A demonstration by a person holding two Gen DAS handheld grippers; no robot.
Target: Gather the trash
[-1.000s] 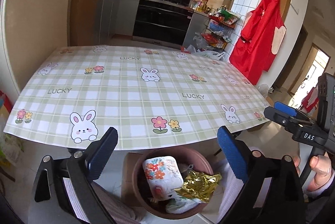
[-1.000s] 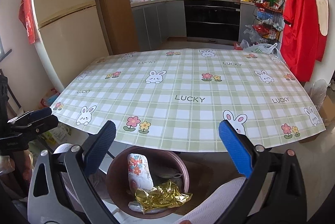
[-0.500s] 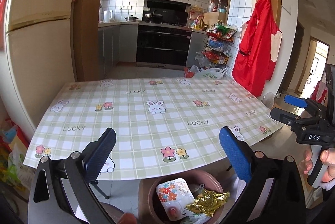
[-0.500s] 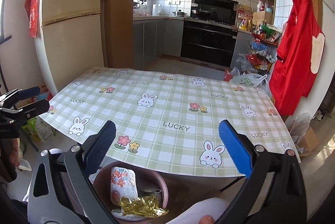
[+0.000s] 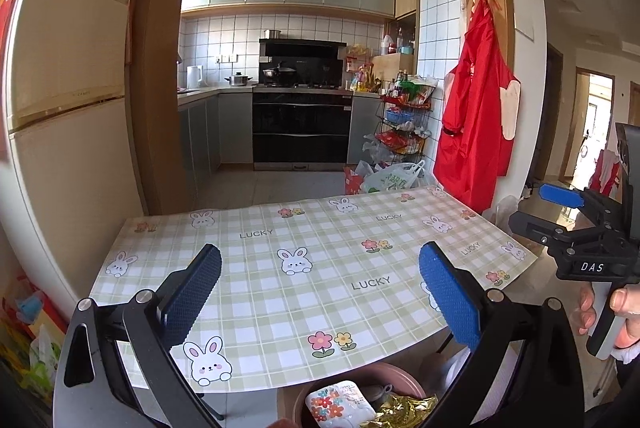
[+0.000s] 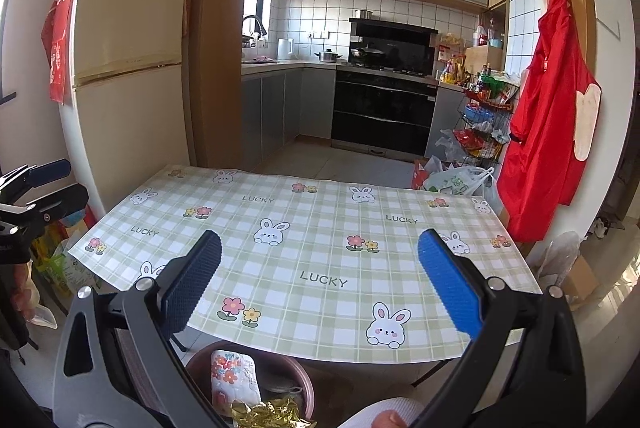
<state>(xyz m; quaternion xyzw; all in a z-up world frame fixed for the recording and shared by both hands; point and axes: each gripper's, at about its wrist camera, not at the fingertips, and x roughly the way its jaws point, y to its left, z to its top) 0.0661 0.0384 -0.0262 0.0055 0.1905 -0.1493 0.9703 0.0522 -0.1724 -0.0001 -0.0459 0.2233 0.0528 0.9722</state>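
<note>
Behind the checked tabletop (image 6: 320,248) stood a kitchen with stove and fridge. Both the left hand-held gripper (image 5: 320,292) and the right hand-held gripper (image 6: 320,284) were spread wide and held nothing. No trash showed on the cloth; the wrappers (image 6: 232,380) lay in the brown bin (image 6: 308,396) at 6 o'clock, below the near edge. Collection looked finished, so next would be checking for leftovers.

The green-and-white checked tablecloth with rabbits and flowers (image 6: 304,252) covering the surface carries the word "LUCKY" printed in grey capitals, repeated across it in several places. White letters "DAS" stand on the black plastic body of the right gripper (image 5: 592,266), seen from the left wrist view. Other labels in the room are too small to read.
</note>
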